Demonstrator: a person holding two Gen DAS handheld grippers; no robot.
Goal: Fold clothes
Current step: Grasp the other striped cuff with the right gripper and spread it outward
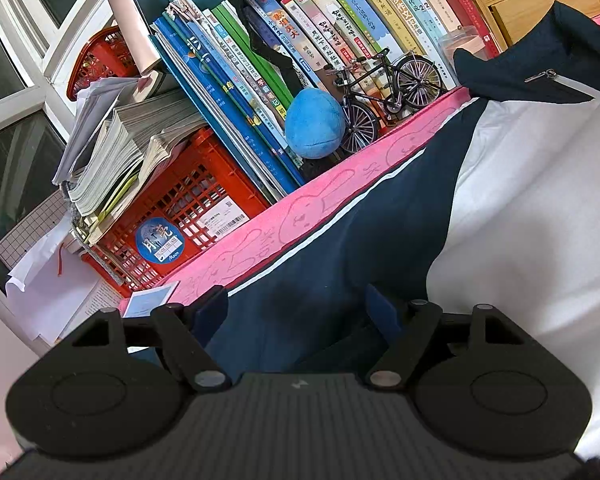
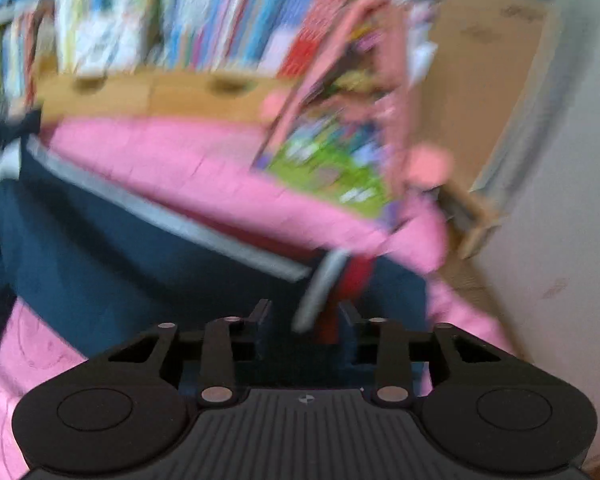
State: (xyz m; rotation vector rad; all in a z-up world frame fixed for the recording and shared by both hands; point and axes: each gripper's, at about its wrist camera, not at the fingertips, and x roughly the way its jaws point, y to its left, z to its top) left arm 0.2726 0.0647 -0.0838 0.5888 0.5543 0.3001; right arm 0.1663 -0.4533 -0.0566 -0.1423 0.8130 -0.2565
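A navy and white jacket (image 1: 380, 216) lies on a pink towel (image 1: 292, 216). In the left wrist view my left gripper (image 1: 296, 308) is open, its fingers spread wide over the navy sleeve with a white stripe. In the blurred right wrist view my right gripper (image 2: 306, 316) is open over a navy part of the jacket (image 2: 120, 272) that has a grey stripe and a red trim. Cloth sits between its fingers; I cannot tell if they touch it.
A row of books (image 1: 300, 60), a red crate (image 1: 188, 208), a blue plush toy (image 1: 314, 124) and a model bicycle (image 1: 384, 96) line the far edge. A colourful book (image 2: 332, 156) and wooden drawers (image 2: 160, 96) stand beyond the right gripper.
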